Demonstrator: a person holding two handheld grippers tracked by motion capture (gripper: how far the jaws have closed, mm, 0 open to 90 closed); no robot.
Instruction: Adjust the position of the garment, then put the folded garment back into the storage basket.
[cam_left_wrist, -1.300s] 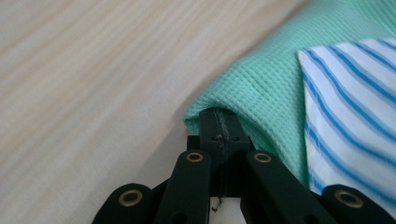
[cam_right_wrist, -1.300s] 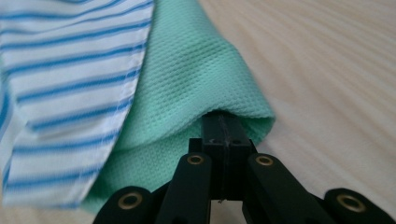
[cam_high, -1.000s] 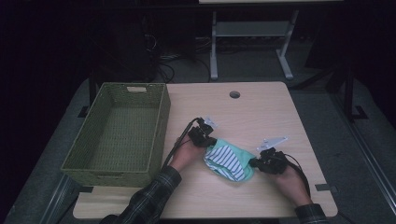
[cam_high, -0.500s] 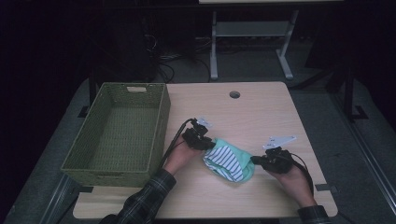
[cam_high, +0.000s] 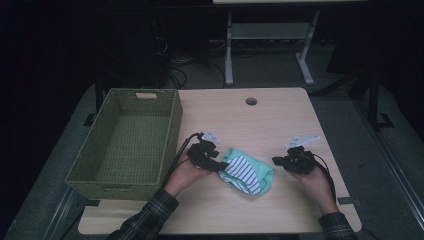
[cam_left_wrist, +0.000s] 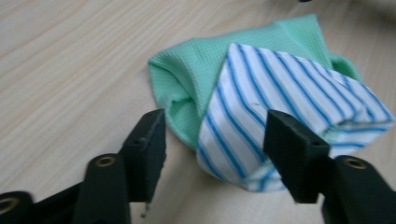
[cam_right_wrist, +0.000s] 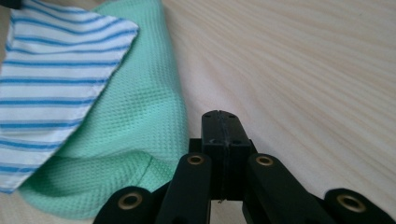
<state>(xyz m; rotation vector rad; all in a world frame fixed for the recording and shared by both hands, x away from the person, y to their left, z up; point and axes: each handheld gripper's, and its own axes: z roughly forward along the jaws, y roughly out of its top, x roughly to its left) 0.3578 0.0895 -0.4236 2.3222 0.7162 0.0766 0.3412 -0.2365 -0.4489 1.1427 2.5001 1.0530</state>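
Observation:
A folded cloth (cam_high: 247, 174), green waffle weave under a blue-and-white striped layer, lies on the wooden table (cam_high: 260, 120) between the two hands. My left gripper (cam_high: 218, 165) is at its left end. In the left gripper view its jaws have just been opening, and my left gripper (cam_left_wrist: 215, 123) now stands open. The cloth's (cam_left_wrist: 261, 93) folded end lies between the pads, loose on the table. My right gripper (cam_high: 278, 161) sits just right of the cloth. In the right gripper view my right gripper (cam_right_wrist: 223, 122) is shut on nothing, with the cloth (cam_right_wrist: 135, 116) to its left.
An empty green wicker basket (cam_high: 172, 131) stands along the table's left side, close to the left hand. A round cable hole (cam_high: 251, 101) sits near the far edge. A metal stand (cam_high: 270, 35) is on the floor behind the table.
The left gripper's jaws have parted and let go of the cloth, and the hand has drawn back a little. The right gripper has shifted right, away from the cloth.

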